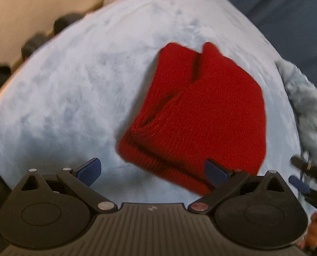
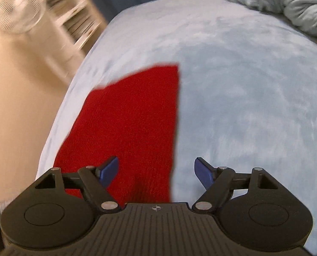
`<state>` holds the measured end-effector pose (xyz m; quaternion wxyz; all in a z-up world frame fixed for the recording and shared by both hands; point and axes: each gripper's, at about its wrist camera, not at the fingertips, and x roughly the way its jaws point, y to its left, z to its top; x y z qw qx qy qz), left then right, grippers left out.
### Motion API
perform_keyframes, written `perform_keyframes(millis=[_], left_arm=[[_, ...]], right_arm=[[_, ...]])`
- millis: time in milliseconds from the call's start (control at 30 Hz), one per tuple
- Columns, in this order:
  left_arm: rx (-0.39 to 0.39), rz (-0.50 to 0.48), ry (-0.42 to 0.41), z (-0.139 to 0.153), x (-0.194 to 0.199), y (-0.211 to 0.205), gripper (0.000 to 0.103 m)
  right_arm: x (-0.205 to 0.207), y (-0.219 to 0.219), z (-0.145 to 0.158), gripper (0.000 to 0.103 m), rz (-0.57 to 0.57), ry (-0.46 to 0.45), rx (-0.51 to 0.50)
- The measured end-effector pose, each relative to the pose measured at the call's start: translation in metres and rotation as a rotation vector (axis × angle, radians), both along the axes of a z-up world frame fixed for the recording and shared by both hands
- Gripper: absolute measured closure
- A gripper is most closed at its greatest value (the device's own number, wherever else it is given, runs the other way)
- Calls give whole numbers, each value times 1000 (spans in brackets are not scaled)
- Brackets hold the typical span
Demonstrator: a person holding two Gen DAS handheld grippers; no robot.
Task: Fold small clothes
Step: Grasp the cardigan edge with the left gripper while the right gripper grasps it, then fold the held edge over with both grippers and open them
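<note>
Hat [image 1: 201,111], red knit, lies folded on the blue bed [image 1: 73,98], centre frame. Both tongs, left [image 1: 153,171] and right [image 2: 156,171], gape empty above it. Pinch one edge through both layers, keep the fold square.

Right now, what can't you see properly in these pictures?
- Right wrist view: the shelves and round thing at top left are smeared by blur.
- Right wrist view: the near end of the red knit garment hides behind the right tongs.
- Left wrist view: dark lumps past the blue blanket, too blurred to name.
</note>
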<state>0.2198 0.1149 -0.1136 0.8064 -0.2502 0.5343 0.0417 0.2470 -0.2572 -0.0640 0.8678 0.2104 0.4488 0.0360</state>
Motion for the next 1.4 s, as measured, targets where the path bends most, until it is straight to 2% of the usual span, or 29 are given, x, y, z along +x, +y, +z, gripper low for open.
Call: perform_keyframes(millis=[100,167,267,367,533,600,667,700,733,800,900,967,1033,1133,1233,1333,1400], left_arm=[[-144,105,59,-23,11,13,0],[-210,170,70,-35,13,22,0],[-200,191,79,-43,17,27,0],[-226,189,93,-54,22,31,0],[-293,158,87,-64,26,39,0],[-303,156,85,-65,25,40,0],[-306,193,74,-64,21,43,3],[-294,230,60,-62,18,44,16],[-291,237,41,-59,16,45,29],[-273,224,28,-52,16,43,45],[-205,136,31,-43,31,39,55],[-178,49,48,-41,62,44,59],[-114,-43,39,-36,99,47,59],[5,-235,1,-23,179,30,59],[92,-439,-74,-8,259,-13,60],[148,-583,-124,-1,299,-53,60],[153,-591,-124,-2,308,-63,56]], right_arm=[[57,-18,-13,21,-10,28,55],[98,-29,-28,21,-42,63,116],[148,-36,-51,21,-90,110,172],[186,-31,-70,20,-86,140,179],[227,-10,-100,19,-16,214,134],[238,-1,-106,21,29,214,140],[247,5,-108,33,58,204,123],[250,11,-108,49,79,199,80],[252,18,-108,62,124,205,19],[252,31,-103,68,189,197,-84],[243,28,-96,76,200,185,-129],[224,13,-91,78,165,164,-134],[199,-8,-91,79,105,162,-122],[130,-53,-100,79,-96,155,4],[44,-69,-116,79,-315,140,159],[-17,-50,-129,79,-458,86,259],[-33,-36,-132,79,-499,45,258]])
